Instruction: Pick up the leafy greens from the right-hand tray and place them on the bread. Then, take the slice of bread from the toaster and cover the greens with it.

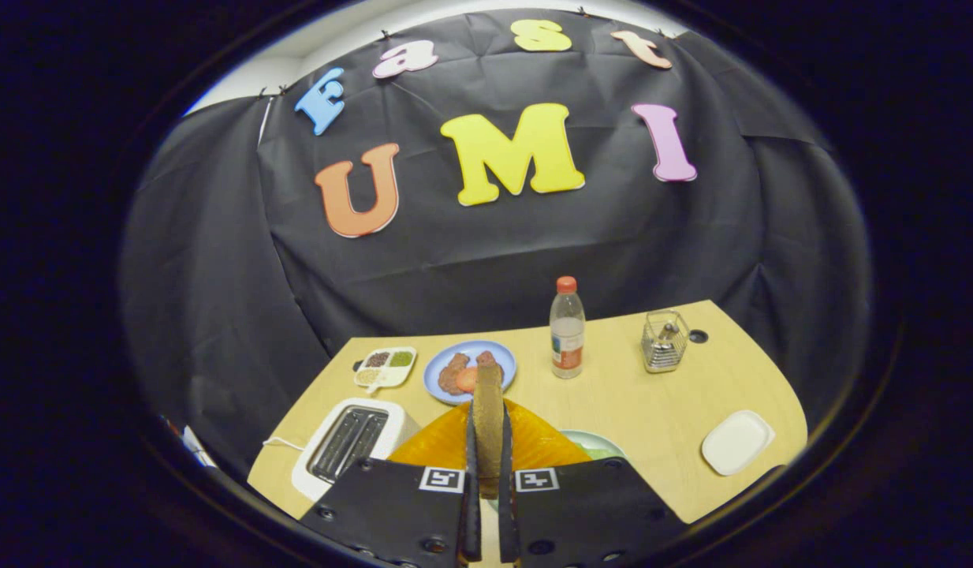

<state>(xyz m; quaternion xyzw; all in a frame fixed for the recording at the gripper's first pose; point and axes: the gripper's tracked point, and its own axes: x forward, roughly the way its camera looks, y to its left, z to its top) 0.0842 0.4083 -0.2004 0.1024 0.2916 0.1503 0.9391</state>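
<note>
Item 1, nearest: my hand-held gripper (487, 465), both fingers pressed flat against a slice of bread (488, 418) that stands on edge between them, its top edge rising beyond the fingertips. I judge it light, dry and fairly stiff but crumbly; a hold across the flat faces low down, as now, suits it, and hard squeezing would likely dent or snap it.

Item 2, directly under and beyond the slice: an orange tray (534, 442). What lies on it is hidden by the fingers and slice, so I cannot confirm the greens on the lower bread.

Item 3, just right of it: the pale rim of a green plate (593, 442) with something leafy on it, partly hidden.

Item 4, near the tabletop's (636, 402) front-left corner: a white toaster (348, 442), slots facing up and apparently empty.

Item 5, toward the right edge: a small white dish (737, 440).

Item 6, further back, left of middle: a blue plate (469, 369) with brownish food, and left of that a white divided dish (385, 366) holding grains or seeds.

Item 7, back middle: a clear bottle (567, 327) with a red cap.

Item 8, far right corner: a wire basket (665, 341) beside a dark hole (698, 336).

My judgement: the covering step is in hand.
</note>
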